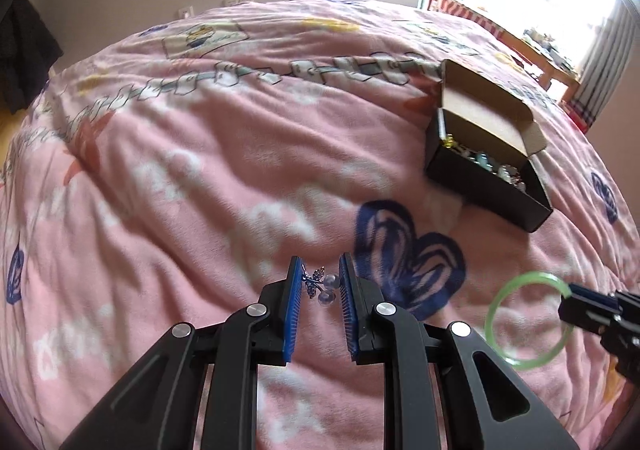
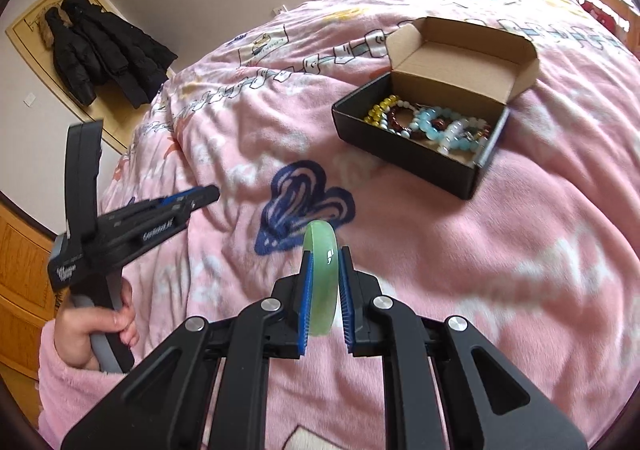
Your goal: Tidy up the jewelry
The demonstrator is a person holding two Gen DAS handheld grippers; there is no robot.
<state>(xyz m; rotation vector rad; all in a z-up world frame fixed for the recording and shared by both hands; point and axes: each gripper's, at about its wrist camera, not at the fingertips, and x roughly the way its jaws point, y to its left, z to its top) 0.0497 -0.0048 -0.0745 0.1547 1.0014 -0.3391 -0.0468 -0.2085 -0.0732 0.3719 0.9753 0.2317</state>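
Two tools | left tool (image 1: 322,282) apparently grasping earrings (image 1: 320,284) | right tool (image 2: 325,282) clenched on green bangle (image 2: 321,282)

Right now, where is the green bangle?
The green bangle is gripped in the right tongs, held above the pink blanket near its blue heart print, short of the black box of beads.

No legible text, white lettering on the left gripper (image 2: 208,194) body (too blurred to read)
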